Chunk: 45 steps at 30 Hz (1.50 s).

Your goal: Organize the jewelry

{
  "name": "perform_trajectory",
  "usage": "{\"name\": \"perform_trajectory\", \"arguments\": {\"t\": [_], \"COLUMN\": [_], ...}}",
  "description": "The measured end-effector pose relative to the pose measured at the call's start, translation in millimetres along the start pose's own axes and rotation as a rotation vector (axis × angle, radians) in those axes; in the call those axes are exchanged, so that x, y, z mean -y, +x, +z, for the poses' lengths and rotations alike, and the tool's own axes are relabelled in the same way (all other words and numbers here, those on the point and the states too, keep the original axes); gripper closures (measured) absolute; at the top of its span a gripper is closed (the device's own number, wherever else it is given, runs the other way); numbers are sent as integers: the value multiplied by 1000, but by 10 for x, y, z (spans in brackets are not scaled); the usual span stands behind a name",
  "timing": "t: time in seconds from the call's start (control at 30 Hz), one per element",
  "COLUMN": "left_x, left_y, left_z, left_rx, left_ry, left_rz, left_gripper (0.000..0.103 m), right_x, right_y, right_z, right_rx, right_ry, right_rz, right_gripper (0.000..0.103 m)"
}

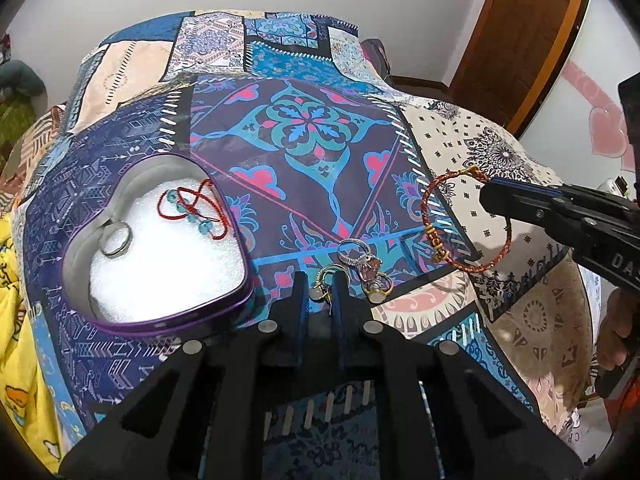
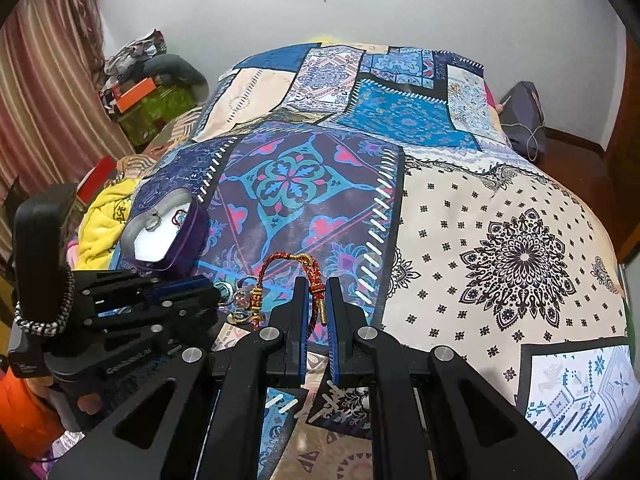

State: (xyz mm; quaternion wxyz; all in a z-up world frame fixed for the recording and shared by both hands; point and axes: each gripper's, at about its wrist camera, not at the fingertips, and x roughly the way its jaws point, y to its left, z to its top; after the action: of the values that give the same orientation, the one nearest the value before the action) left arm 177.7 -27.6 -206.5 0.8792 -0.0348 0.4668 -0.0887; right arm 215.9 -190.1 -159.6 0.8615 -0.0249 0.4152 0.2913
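A purple heart-shaped tin [image 1: 240, 300] with white foam lies on the bedspread at left; it holds a red cord bracelet with blue beads [image 1: 192, 208] and a silver ring [image 1: 116, 238]. My right gripper [image 2: 318, 300] is shut on a red-and-gold braided bracelet [image 2: 312, 276] and holds it above the bed; the bracelet shows in the left wrist view [image 1: 430, 208], hanging from the right gripper [image 1: 490, 194]. My left gripper [image 1: 320, 282] is shut on a gold earring [image 1: 324, 284]. Rings with a pink stone [image 1: 366, 266] lie just beyond it. The tin also shows in the right wrist view [image 2: 192, 236].
The patchwork bedspread [image 1: 304, 128] covers the whole bed. A yellow blanket [image 2: 100, 224] lies left of the tin. A wooden door [image 1: 528, 40] stands at the far right. Bags and boxes [image 2: 140, 88] pile by the curtain.
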Motion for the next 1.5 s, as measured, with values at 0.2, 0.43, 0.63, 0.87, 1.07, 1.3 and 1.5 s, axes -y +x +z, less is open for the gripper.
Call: {"name": "perform_trajectory", "arguments": {"t": [0.2, 0.43, 0.63, 0.87, 1.07, 1.3, 1.5], "left_x": [14, 28, -1, -150, -234, -155, -19], "left_y": [-177, -352, -442, -394, -446, -377, -307], "left_z": [-15, -14, -96, -280, -362, -374, -374], "left_rx": [27, 55, 54, -23, -28, -26, -23], "left_ry": [-1, 2, 12, 13, -2, 59, 114], "left_rz": [-10, -15, 6, 51, 47, 75, 100], "left_gripper": [92, 92, 92, 92, 75, 66, 61], "right_x": [-34, -111, -183, -246, -260, -287, -263], "right_y": [-22, -84, -90, -47, -21, 7, 18], "right_z": [16, 41, 32, -3, -12, -39, -63], "right_rx": [8, 22, 22, 6, -3, -17, -28], "right_ry": [-7, -18, -26, -34, -30, -34, -27], "right_rz": [1, 8, 18, 24, 32, 41, 41], "right_gripper": [96, 96, 96, 96, 96, 96, 96]}}
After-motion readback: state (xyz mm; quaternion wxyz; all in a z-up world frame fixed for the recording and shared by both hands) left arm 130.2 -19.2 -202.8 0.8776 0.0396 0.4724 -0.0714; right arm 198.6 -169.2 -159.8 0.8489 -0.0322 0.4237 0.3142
